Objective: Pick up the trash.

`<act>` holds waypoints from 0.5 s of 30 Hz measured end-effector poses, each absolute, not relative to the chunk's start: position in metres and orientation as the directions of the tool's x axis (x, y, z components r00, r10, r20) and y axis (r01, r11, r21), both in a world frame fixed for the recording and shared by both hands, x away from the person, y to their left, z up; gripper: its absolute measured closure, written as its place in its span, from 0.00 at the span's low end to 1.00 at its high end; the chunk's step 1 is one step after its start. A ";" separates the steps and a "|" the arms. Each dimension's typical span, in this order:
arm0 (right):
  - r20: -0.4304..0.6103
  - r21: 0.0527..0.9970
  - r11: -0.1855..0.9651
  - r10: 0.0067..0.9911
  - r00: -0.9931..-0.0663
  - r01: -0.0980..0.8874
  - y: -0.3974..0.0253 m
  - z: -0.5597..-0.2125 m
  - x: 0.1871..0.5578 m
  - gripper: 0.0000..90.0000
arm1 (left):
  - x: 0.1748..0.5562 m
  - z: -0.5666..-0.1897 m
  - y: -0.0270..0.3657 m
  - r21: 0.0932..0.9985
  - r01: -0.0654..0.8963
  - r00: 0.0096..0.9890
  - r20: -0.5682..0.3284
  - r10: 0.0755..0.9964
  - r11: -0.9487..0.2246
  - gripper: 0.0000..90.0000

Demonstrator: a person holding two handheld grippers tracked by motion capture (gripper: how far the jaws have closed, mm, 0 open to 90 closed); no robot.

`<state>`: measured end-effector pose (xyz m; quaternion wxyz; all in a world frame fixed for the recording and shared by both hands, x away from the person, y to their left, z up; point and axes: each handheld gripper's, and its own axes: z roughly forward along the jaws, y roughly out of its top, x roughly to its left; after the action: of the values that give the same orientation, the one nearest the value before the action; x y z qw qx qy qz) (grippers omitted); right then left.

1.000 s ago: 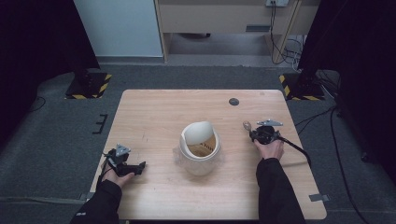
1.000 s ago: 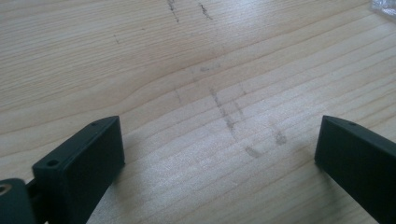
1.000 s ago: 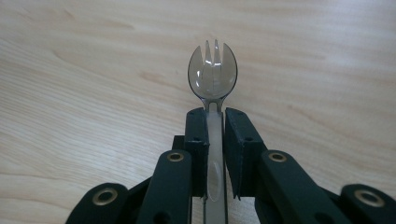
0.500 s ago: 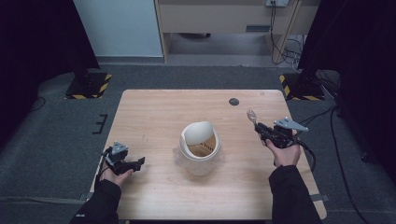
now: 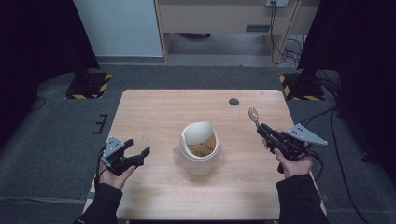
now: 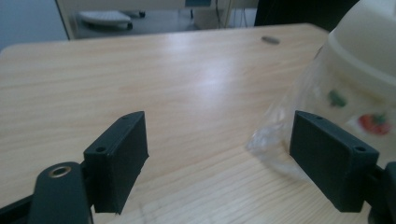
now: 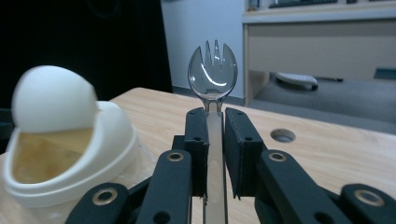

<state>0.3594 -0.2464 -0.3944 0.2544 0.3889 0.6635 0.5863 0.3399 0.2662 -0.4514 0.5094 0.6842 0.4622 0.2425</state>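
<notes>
At table centre, white bin (image 5: 200,148) lid tilted, inside unclear; right tongs (image 5: 262,131) clamp spork (image 5: 253,115)

Readable text: none on any surface.
Container (image 5: 200,148) print: dark lettering inside the opening, too blurred to read.
Container side: small pictures, no words.

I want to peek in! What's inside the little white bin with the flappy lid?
Through the tilted lid of the white bin you can see a tan lining with dark writing. The lid and the bin's wall hide the bottom, so whether anything lies down there cannot be seen.
</notes>
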 end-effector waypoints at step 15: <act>0.077 0.992 0.009 0.737 -0.671 0.123 -0.227 -0.376 0.334 0.89 | 0.318 -0.407 0.234 0.970 0.244 0.540 -0.148 0.828 0.014 0.28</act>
<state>0.3345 -0.2270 -0.3756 0.2454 0.3229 0.6664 0.6256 0.3183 0.2342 -0.4073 0.5833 0.6558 0.4087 0.2505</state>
